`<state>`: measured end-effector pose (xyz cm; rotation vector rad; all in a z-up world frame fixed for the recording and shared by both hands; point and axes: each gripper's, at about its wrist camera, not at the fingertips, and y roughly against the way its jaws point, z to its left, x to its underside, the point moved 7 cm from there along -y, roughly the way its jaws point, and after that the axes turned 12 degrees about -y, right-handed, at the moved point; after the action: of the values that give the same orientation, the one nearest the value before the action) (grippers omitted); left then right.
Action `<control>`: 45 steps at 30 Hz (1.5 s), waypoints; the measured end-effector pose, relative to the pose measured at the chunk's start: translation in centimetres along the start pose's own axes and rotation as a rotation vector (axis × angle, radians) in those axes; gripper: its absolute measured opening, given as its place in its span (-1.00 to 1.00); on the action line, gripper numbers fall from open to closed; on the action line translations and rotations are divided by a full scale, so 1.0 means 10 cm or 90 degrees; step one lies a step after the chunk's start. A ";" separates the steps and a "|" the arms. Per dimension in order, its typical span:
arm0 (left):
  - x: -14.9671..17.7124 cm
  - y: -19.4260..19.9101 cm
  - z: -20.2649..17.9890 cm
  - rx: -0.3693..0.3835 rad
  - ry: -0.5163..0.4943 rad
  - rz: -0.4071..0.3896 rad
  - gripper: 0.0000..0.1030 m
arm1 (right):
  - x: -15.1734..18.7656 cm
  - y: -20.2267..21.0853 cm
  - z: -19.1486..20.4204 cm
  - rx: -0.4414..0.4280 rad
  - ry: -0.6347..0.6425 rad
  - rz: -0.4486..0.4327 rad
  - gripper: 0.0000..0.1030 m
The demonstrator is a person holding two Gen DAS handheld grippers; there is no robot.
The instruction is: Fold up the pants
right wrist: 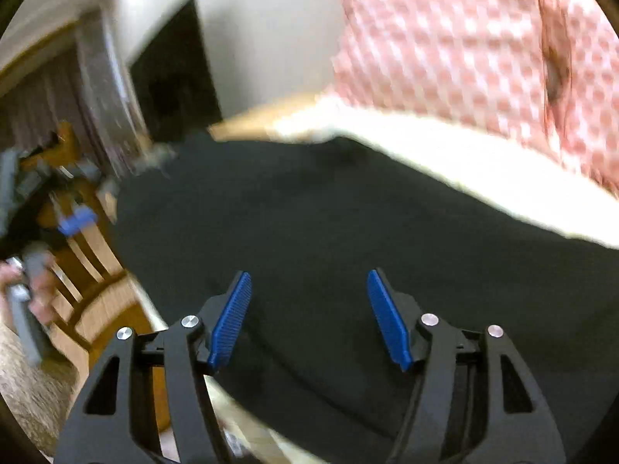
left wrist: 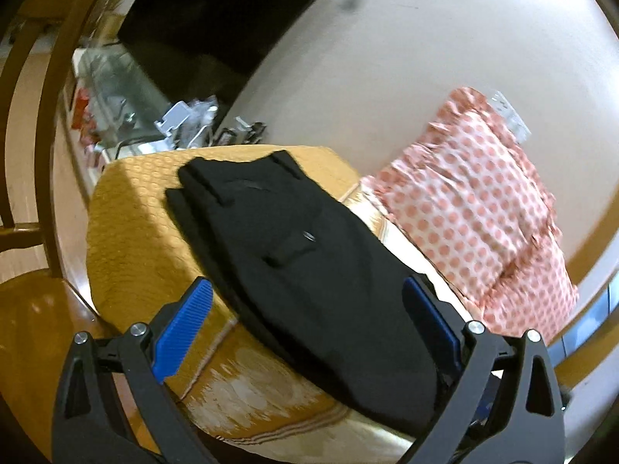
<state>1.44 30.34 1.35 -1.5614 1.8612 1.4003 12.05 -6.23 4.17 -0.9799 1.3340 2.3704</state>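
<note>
Black pants (left wrist: 294,255) lie folded lengthwise on a yellow-covered bed (left wrist: 131,232), waistband at the far end. My left gripper (left wrist: 307,290) is open above the near part of the pants, its blue pads (left wrist: 182,328) wide apart and holding nothing. In the right wrist view the pants (right wrist: 329,232) fill the middle. My right gripper (right wrist: 309,282) is open just over the black cloth, empty. The view is blurred. The other gripper (right wrist: 75,220) shows at the far left with the person's hand.
A pink polka-dot pillow (left wrist: 476,208) lies on the bed to the right of the pants, also in the right wrist view (right wrist: 483,46). A wooden chair (left wrist: 27,123) stands left. A cluttered surface (left wrist: 127,108) and a dark screen (left wrist: 216,19) are behind the bed.
</note>
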 end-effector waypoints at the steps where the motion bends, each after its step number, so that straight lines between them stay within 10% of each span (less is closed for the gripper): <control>1: -0.03 -0.03 0.07 -0.002 0.011 0.005 0.84 | 0.02 0.01 0.00 0.008 0.007 0.001 0.26; 15: -0.06 -0.32 0.27 -0.002 0.087 0.068 0.77 | 0.08 0.03 0.08 -0.009 0.007 -0.006 0.42; 24: 0.12 -0.47 -0.10 0.158 0.128 0.118 0.75 | 0.09 0.02 0.11 -0.010 0.016 -0.011 0.50; 33: -0.06 -0.54 0.24 0.063 0.163 0.085 0.33 | 0.08 0.07 0.09 -0.028 0.003 -0.019 0.50; 37: -0.04 -0.62 0.27 -0.006 0.135 0.102 -0.48 | 0.07 0.28 -0.01 -0.067 -0.033 -0.040 0.50; 45: -0.21 -0.48 -0.11 -0.087 -0.022 0.055 -0.71 | 0.02 0.80 -0.59 -0.032 -0.105 -0.097 0.55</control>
<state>6.76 31.02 1.29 -1.5251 1.8688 1.6130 10.38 -15.60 7.25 -0.8450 1.1058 2.3229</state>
